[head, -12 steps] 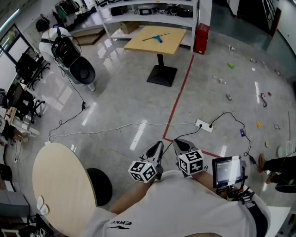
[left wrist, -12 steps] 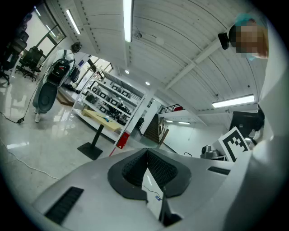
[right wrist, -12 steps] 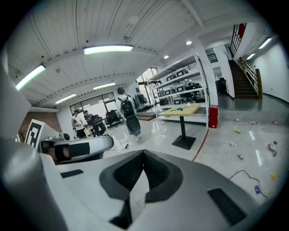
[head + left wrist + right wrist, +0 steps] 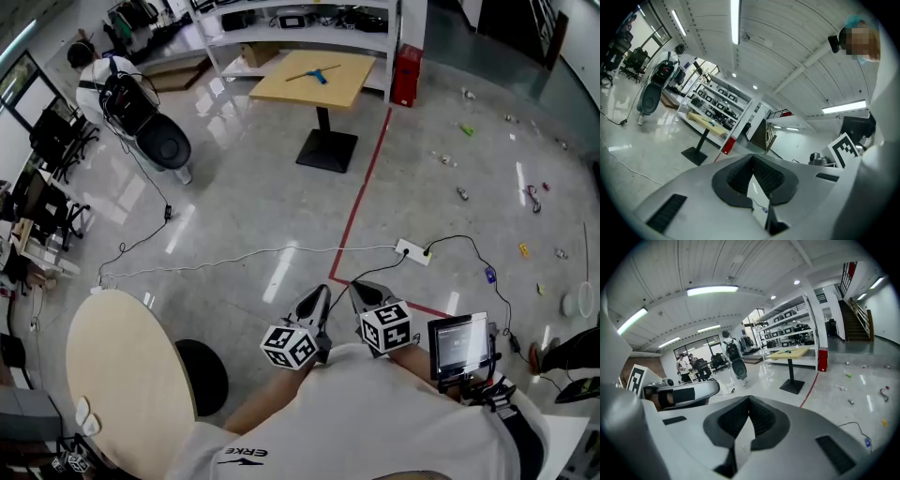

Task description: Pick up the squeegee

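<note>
Standing well back from the square wooden table [image 4: 352, 80], the person holds both tools low in front of a white shirt. On that tabletop, near its middle, lies the squeegee [image 4: 314, 73]: flat, blue end to the right in the head view, nothing touching it.

Jaws of the left gripper [image 4: 316, 300] are pressed together with nothing between them. It is aimed roughly toward the table and far short of it. Just beside it, the right gripper [image 4: 367, 292] has its jaws together too, also empty, and is the same long way from the table. The right gripper view shows the table small in the distance, with the squeegee a thin line on top.

A red box [image 4: 406, 78] stands on the floor just right of the table. White shelving [image 4: 300, 21] runs behind the table. A red floor line [image 4: 361, 202] runs from beside the table's black foot toward the grippers. The power strip [image 4: 412, 253], white with cables attached, lies between table and grippers, nearer the grippers. Small litter [image 4: 466, 130] dots the floor right of the table.
</note>
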